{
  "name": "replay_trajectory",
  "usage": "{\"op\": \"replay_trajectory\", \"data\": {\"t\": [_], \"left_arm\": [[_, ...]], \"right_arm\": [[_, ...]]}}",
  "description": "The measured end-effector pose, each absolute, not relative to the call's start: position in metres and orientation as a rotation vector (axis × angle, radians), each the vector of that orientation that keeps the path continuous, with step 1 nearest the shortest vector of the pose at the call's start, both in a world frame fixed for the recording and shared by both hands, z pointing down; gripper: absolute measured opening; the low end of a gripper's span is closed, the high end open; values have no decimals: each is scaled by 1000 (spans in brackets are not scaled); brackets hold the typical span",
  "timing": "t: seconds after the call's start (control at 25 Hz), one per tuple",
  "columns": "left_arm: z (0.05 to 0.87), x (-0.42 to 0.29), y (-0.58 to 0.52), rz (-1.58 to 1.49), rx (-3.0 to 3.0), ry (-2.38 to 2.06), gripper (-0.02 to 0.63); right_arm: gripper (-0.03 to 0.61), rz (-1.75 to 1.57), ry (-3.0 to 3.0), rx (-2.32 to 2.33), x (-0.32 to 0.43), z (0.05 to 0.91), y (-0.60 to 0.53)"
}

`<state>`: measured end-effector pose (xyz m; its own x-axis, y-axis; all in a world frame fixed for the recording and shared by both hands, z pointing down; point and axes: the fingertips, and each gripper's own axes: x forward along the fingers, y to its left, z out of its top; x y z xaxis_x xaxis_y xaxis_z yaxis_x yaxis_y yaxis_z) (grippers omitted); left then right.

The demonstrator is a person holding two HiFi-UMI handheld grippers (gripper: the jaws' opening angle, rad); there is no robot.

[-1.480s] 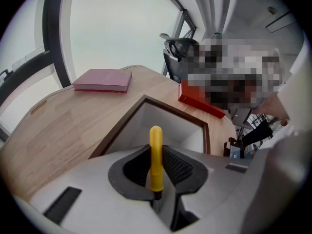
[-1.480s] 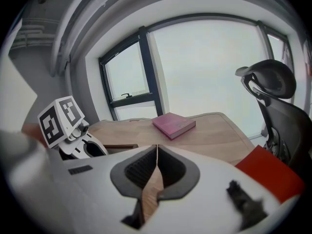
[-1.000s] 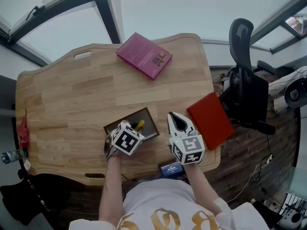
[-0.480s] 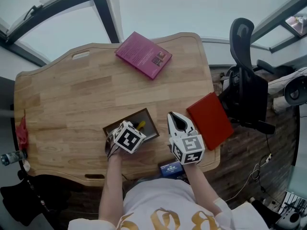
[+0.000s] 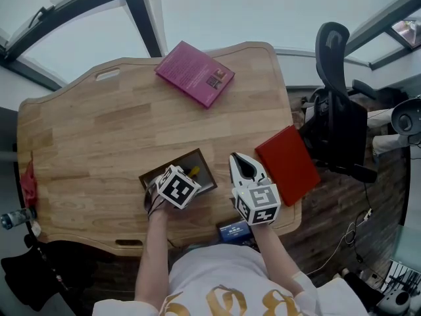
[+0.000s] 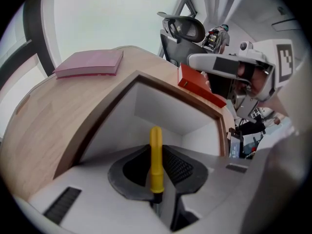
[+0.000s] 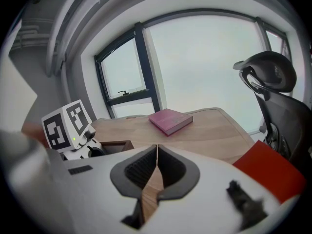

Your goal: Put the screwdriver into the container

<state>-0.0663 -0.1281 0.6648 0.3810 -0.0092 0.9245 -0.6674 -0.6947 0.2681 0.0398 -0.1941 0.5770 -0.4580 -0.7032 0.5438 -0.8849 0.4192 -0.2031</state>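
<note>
Two grippers up, one doing the work. My left gripper is pinching the screwdriver on its yellow handle. The handle's free end points forward and steeply down into the container, showing against the white inner wall. From the head view the yellow sits inside the wooden rim, so the tool is over the opening, likely partly in. Can't tell if it touches the floor of the box.

My right gripper has its jaws pressed together with nothing between them. It hovers over the table just beside the container, between it and the red book. Not involved.

Step as I read it: the drop-off, release not yet done. Next move: spread the left jaws so the screwdriver falls clear of the pads, then lift straight up without catching the rim. Watch for it leaning against a wall instead of lying flat.
</note>
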Motion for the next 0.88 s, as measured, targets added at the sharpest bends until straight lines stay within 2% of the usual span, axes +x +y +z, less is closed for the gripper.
{"op": "replay_trajectory", "data": {"t": [0.88], "left_arm": [[673, -65, -125, 1388, 1975, -526, 83]], "right_arm": [[32, 696, -2297, 1362, 44, 582, -193]]}}
